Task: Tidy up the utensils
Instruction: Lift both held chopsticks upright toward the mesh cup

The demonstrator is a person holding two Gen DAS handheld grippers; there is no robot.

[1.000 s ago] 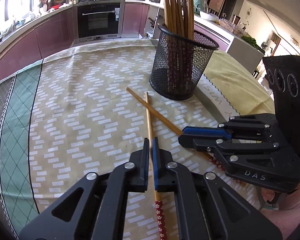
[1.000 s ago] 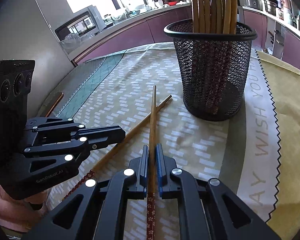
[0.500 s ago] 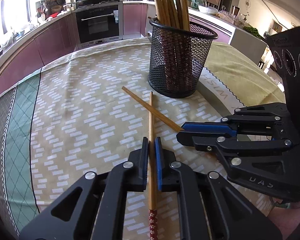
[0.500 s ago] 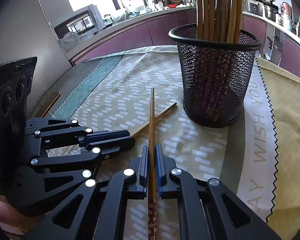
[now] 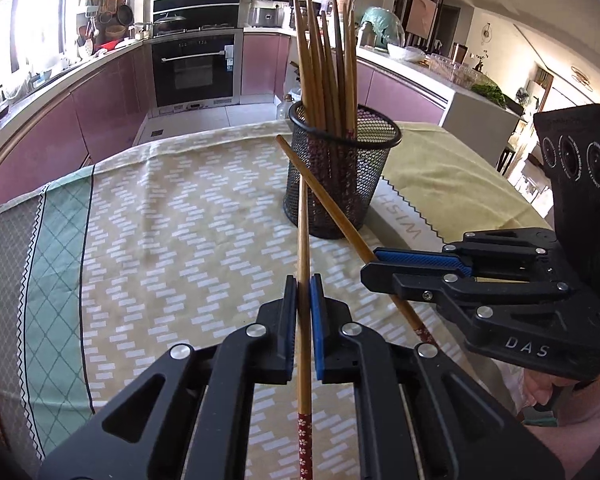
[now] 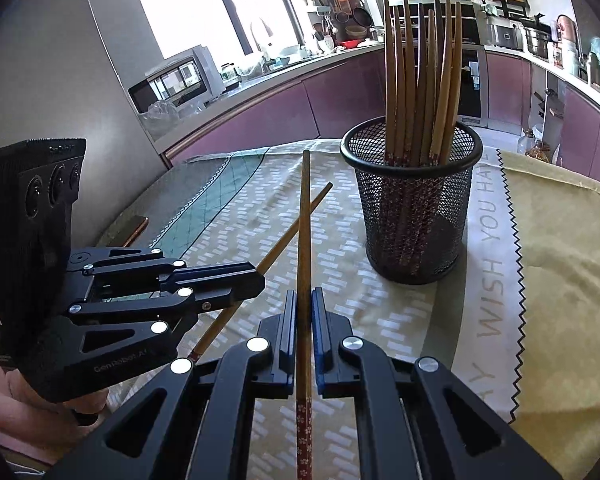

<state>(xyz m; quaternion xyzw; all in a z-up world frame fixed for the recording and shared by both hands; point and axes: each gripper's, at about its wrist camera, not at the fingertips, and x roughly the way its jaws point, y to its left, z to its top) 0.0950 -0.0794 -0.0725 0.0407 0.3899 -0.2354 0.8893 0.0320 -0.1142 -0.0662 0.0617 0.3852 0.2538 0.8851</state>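
Left wrist view: left gripper and right gripper each clamp one chopstick, tips pointing ahead toward the mesh holder.

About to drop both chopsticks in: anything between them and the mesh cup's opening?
Nothing visible blocks the mesh cup. Its chopsticks crowd the opening, leaving room on the near side. The left chopstick and right chopstick cross each other.

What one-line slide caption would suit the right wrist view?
Right tongs grip one chopstick, left tongs grip another, beside the mesh holder of chopsticks.
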